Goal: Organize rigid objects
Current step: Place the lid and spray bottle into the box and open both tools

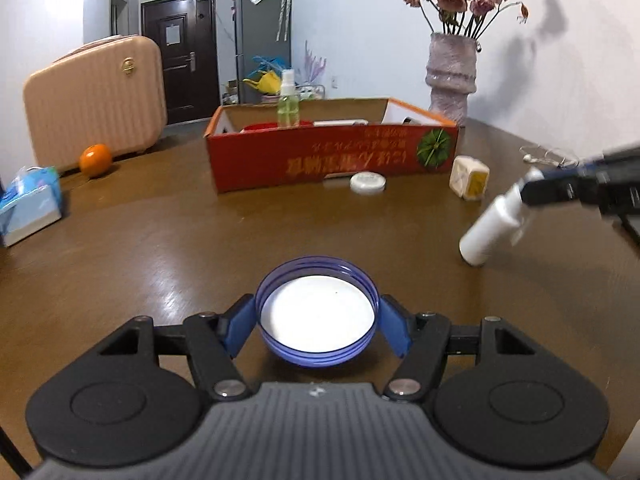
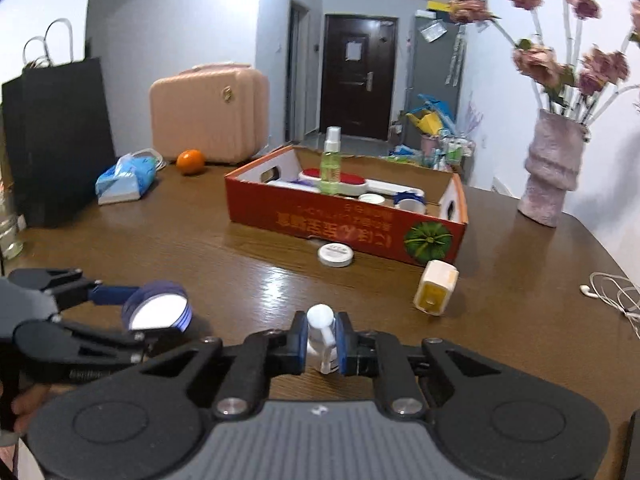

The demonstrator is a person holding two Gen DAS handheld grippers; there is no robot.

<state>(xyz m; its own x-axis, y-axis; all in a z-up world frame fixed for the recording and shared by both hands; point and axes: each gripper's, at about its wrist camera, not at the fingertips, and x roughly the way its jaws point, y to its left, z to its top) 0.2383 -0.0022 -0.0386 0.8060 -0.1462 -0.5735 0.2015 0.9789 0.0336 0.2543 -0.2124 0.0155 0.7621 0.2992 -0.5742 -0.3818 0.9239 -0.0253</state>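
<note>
My left tongs [image 1: 317,322] grip a blue lid [image 1: 317,312] by its rim, open side up, above the worktop [image 1: 160,232]. My right tongs [image 2: 321,344] clench a white bottle [image 2: 320,334] near its top — tilted, its base low over the wood. Ahead of both sits the red box [image 2: 344,220], a small round tin [image 2: 335,255] just before it.
</note>
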